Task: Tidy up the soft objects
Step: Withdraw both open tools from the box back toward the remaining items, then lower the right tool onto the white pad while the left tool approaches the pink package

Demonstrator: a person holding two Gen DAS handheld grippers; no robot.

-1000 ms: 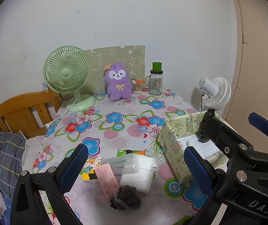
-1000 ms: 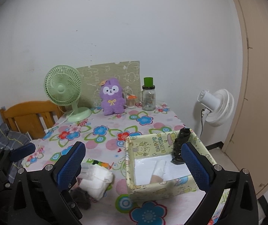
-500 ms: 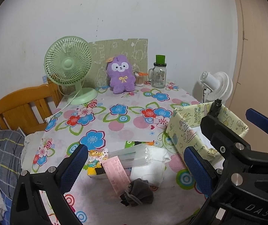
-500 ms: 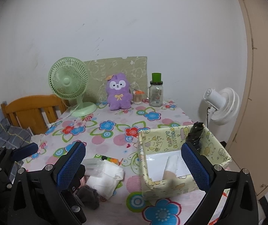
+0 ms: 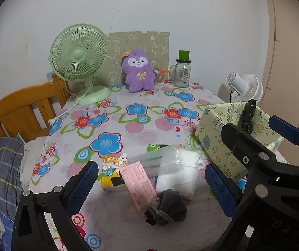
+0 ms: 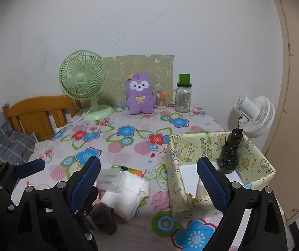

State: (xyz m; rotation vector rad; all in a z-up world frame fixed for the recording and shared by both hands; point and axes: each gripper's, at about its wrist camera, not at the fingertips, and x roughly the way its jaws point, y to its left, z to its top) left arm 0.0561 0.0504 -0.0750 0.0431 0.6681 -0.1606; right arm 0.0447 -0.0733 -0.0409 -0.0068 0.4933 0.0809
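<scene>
two fans (image 5: 80, 62) (one green on the table, one white (image 6: 254, 115) beside it), one purple plush toy (image 5: 138, 71), one glass jar (image 5: 182, 71), one patterned box (image 6: 218, 167), one grey sock bundle (image 5: 167, 208), one white folded cloth (image 5: 178, 177), one wooden chair (image 5: 23, 113).

Dim, even indoor lighting; soft shadows, no glare; sharp centre, strong fisheye bending and dark vignetted corners.

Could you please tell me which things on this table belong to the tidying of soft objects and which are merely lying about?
Job: grey sock bundle, white cloth, pink packet, yellow box.

Lying about: green fan, purple plush, glass jar, white fan.
</scene>
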